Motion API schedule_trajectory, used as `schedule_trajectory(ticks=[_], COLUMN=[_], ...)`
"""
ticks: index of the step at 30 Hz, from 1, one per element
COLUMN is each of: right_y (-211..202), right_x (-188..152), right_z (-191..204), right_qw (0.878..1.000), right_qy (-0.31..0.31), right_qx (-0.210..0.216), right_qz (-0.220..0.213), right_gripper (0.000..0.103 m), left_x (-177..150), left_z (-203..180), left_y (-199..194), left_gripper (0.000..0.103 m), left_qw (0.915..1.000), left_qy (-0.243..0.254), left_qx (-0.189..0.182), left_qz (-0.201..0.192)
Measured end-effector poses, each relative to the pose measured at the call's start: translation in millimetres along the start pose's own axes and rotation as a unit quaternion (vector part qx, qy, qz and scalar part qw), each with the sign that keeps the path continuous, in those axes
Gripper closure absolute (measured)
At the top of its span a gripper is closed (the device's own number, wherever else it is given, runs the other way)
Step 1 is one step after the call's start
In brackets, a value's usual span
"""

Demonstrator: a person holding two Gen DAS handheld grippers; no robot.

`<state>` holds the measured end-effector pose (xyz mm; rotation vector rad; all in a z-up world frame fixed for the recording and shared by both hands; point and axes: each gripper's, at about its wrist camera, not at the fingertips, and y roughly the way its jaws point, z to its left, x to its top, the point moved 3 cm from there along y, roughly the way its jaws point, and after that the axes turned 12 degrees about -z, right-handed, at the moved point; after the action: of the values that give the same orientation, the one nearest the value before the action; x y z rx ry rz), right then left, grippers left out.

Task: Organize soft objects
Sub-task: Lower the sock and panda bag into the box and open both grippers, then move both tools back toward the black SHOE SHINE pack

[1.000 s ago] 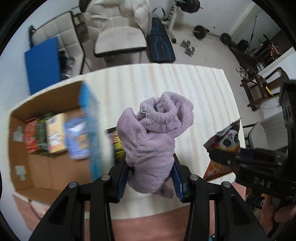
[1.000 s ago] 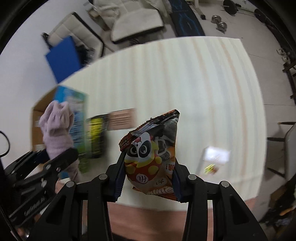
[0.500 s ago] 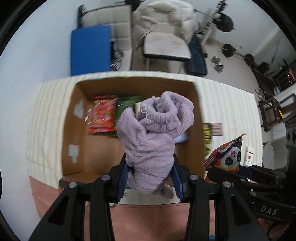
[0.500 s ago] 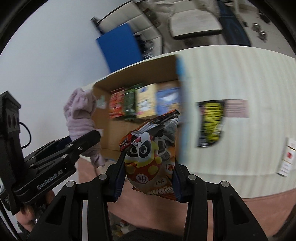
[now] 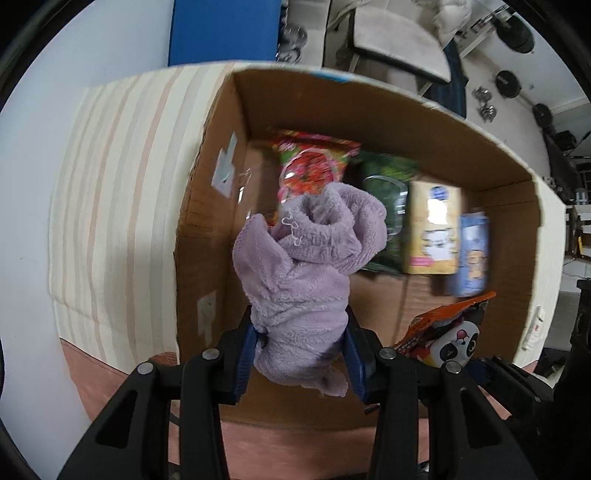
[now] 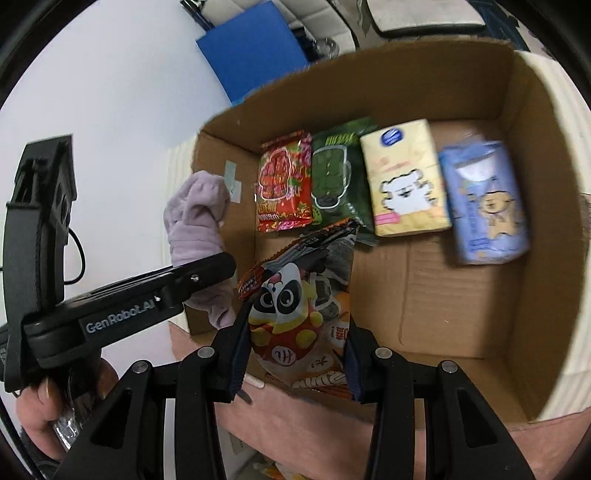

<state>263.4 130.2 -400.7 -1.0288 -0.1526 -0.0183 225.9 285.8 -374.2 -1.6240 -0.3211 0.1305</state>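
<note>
My left gripper (image 5: 301, 354) is shut on a rolled lilac fleece cloth (image 5: 306, 266) and holds it over the near left corner of an open cardboard box (image 5: 369, 107). The cloth also shows in the right wrist view (image 6: 199, 218). My right gripper (image 6: 293, 358) is shut on a panda snack bag (image 6: 299, 306), held over the box's near edge; the bag shows at the lower right of the left wrist view (image 5: 450, 336). The box (image 6: 532, 258) holds a row of soft packs along its far side.
In the box lie a red pack (image 6: 282, 184), a green pack (image 6: 334, 173), a yellow tissue pack (image 6: 404, 177) and a blue tissue pack (image 6: 484, 206). The box stands on a striped cream table (image 5: 122, 177). A blue panel (image 5: 221, 29) and chairs stand behind.
Both grippers have swung left from over the bare table to over the cardboard box and moved closer to it. Each still holds its item.
</note>
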Motion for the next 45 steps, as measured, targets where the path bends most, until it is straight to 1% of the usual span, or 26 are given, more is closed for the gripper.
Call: schedule_trajectory(ticks=[3,7,8,10,12,13,14,15,16,17,18,20,23,25,26,27,29,31,32,33,35,36,38,41,45], right_y=[26,50,55,62,72,75,78,80,81,83,82,75,60,49,43,36,26,15,8,3,-9,-17,-30,-58,-86], right_x=[-1,-2,-3,-4,-7,-8,-9,-10,-10,-10,-10,-9,-8,-7,-8,-9,-11,-13,-15,-14,-15,-9,-13,-22,-34], right_z=[2,3,5,9,12,14,14,15,15,16,16,14,10,7,6,5,-1,-3,-4,-3,-3,-2,-3,-1,8], right_qw=[1.000,0.999,0.999,0.999,0.997,0.997,0.997,0.996,0.996,0.996,0.995,0.995,0.994,0.991,0.990,0.989,0.988,0.987,0.985,0.983,0.977,0.974,0.967,0.961,0.959], right_qy=[0.000,0.001,-0.002,-0.009,-0.019,-0.025,-0.026,-0.028,-0.032,-0.036,-0.042,-0.053,-0.060,-0.070,-0.075,-0.079,-0.078,-0.081,-0.085,-0.089,-0.102,-0.107,-0.119,-0.129,-0.138], right_qx=[-0.006,-0.010,-0.008,-0.001,-0.009,-0.010,-0.009,-0.010,-0.014,-0.019,-0.030,-0.049,-0.073,-0.098,-0.107,-0.117,-0.125,-0.136,-0.147,-0.158,-0.186,-0.199,-0.223,-0.236,-0.231], right_qz=[0.016,0.031,0.034,0.052,0.069,0.074,0.079,0.084,0.085,0.085,0.082,0.075,0.063,0.049,0.045,0.039,0.034,0.027,0.020,0.013,-0.005,-0.014,-0.035,-0.060,-0.086], right_gripper=[0.057,0.057,0.057,0.057,0.050,0.044,0.025,0.013,0.012,0.012,0.012,0.012,0.012,0.012,0.012,0.012,0.012,0.012,0.010,0.001,0.000,0.000,0.000,0.000,0.000], left_x=[0,-1,-2,-4,-6,-6,-7,-8,-7,-6,-8,-8,-11,-14,-15,-15,-19,-24,-26,-29,-34,-35,-40,-49,-65], left_z=[11,17,17,19,20,22,24,25,25,26,26,26,24,19,17,14,9,4,1,-1,-5,-5,-8,-12,-18], left_y=[15,27,29,32,34,35,34,33,33,31,28,24,16,11,8,4,1,-6,-11,-17,-27,-34,-49,-73,-106], left_gripper=[0.063,0.063,0.061,0.061,0.059,0.057,0.053,0.048,0.044,0.036,0.033,0.032,0.028,0.027,0.025,0.013,0.003,0.003,0.003,0.003,0.003,0.003,0.003,0.003,0.003], left_qw=[0.9999,0.9996,0.9996,0.9992,0.9986,0.9985,0.9985,0.9986,0.9987,0.9987,0.9989,0.9991,0.9995,0.9996,0.9997,0.9998,0.9999,0.9999,0.9997,0.9993,0.9988,0.9985,0.9972,0.9947,0.9901], left_qy=[-0.003,-0.005,-0.003,-0.002,-0.010,-0.014,-0.015,-0.015,-0.015,-0.017,-0.017,-0.018,-0.017,-0.016,-0.015,-0.013,-0.008,0.004,0.010,0.014,0.016,0.016,0.015,0.011,0.010], left_qx=[0.003,-0.003,0.000,0.008,0.002,-0.003,-0.004,-0.003,-0.003,-0.005,-0.009,-0.009,-0.010,-0.012,-0.012,-0.012,-0.005,0.011,0.017,0.021,0.020,0.020,0.022,0.020,0.020], left_qz=[0.016,0.027,0.030,0.040,0.051,0.052,0.052,0.050,0.049,0.047,0.044,0.037,0.026,0.020,0.016,0.013,0.005,-0.006,-0.016,-0.026,-0.041,-0.048,-0.070,-0.100,-0.139])
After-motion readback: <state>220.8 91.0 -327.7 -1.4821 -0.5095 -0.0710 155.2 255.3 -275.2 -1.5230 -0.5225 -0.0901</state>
